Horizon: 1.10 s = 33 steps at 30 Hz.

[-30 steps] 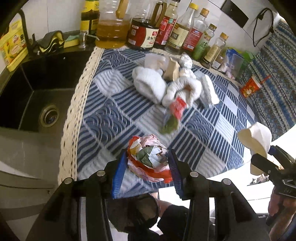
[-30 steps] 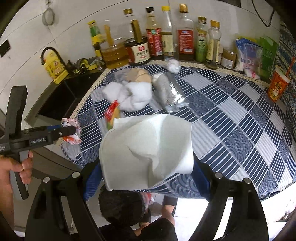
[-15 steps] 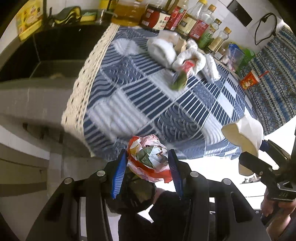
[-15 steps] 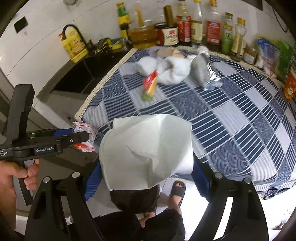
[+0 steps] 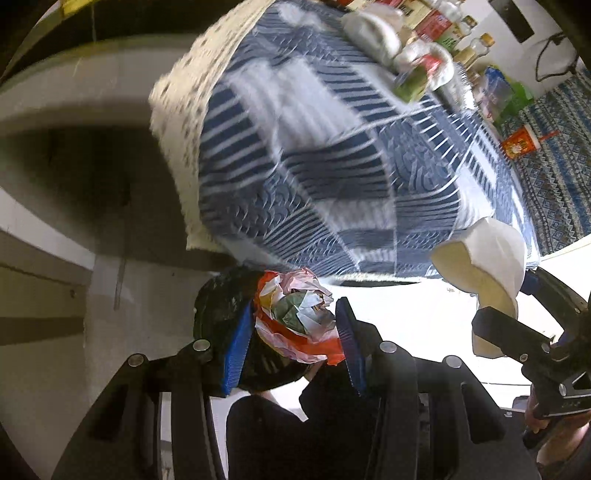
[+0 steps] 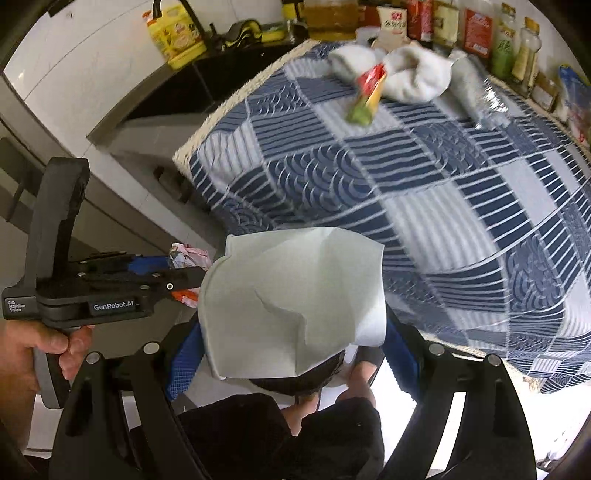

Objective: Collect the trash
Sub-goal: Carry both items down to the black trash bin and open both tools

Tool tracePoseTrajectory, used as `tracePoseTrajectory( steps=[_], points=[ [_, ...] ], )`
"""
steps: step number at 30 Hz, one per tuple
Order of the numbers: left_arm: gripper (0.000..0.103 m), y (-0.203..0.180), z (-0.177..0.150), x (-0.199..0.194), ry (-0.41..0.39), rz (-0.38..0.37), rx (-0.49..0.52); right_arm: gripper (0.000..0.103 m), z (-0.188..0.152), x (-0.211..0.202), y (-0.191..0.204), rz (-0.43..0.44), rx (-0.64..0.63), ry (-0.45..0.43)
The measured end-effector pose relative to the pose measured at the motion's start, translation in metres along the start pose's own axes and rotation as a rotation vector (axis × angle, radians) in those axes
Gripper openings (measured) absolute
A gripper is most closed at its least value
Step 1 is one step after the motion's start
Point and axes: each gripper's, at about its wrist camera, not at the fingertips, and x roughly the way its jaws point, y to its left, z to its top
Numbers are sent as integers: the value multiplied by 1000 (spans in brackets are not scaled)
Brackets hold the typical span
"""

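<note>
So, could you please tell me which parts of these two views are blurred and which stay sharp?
Left wrist view: tablecloth smeared by motion, crumpled wrapper in the left gripper crisp, floor glaring white. Right wrist view: cloth streaked, white paper in the right gripper sharp.

Right gripper (image 6: 291, 347): blue pads clamped on either side of a crumpled white paper sheet (image 6: 291, 306), which fills the space between the jaws and hides what lies directly beyond. Below the sheet, a dark round bin opening (image 6: 295, 380) is partly visible, with a sandalled foot (image 6: 364, 365) beside it on the pale floor.

Left gripper (image 6: 184, 273): enters from the left, held by a hand (image 6: 44, 350), gripping a crumpled red-and-white wrapper (image 6: 188, 256).

Counter: blue-and-white patterned cloth (image 6: 424, 192) bearing white towels (image 6: 406, 77), a red-and-green packet (image 6: 367, 98) and a clear plastic bag (image 6: 476, 96). Bottles (image 6: 476, 27) line the rear wall. Black sink (image 6: 184, 88) at left, yellow container (image 6: 175, 33) behind it.
</note>
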Motion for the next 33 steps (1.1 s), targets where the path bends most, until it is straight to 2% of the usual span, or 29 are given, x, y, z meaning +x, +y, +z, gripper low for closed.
tracePoseTrajectory(
  steps=[12, 24, 29, 32, 33],
  points=[
    [44, 38, -34, 54, 100, 0, -90, 84, -30, 64, 7, 94, -27, 96],
    [45, 62, -49, 106, 194, 9, -140, 84, -57, 142, -6, 155, 60, 231],
    [46, 66, -51, 117, 223, 9, -158, 84, -61, 160, -10, 170, 83, 250],
    [48, 66, -51, 121, 246, 8, -164, 85, -62, 165, -18, 204, 118, 232],
    [49, 67, -51, 122, 255, 11, -166, 88, -61, 166, -20, 209, 132, 235]
  ],
)
